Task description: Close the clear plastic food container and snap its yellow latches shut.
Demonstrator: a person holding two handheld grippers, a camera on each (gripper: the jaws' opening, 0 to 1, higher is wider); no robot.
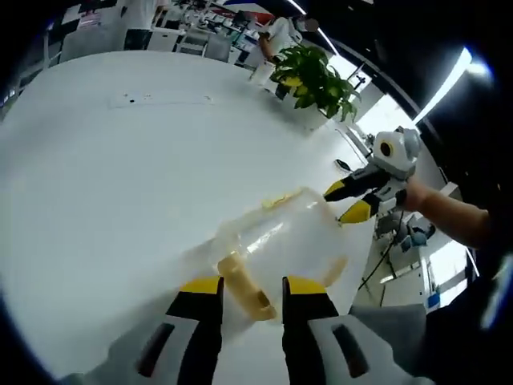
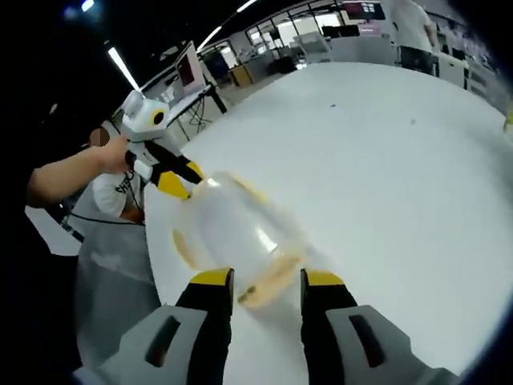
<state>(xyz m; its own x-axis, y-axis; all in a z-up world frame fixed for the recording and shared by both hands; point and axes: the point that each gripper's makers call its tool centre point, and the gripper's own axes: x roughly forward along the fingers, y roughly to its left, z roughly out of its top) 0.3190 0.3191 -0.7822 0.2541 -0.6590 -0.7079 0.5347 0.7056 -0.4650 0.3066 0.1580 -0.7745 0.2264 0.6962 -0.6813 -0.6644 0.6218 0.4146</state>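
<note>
With both grippers' jaws wide astride the clear container [image 1: 280, 241], press each yellow latch [image 1: 247, 287] squarely inward.

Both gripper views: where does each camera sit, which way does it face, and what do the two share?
Left gripper view: rides the left gripper, faces across the container toward the right gripper; a forearm shows.
Right gripper view: rides the right gripper, faces the container from the opposite side; the left gripper and a hand show.
Shared: container, white table, both grippers.
</note>
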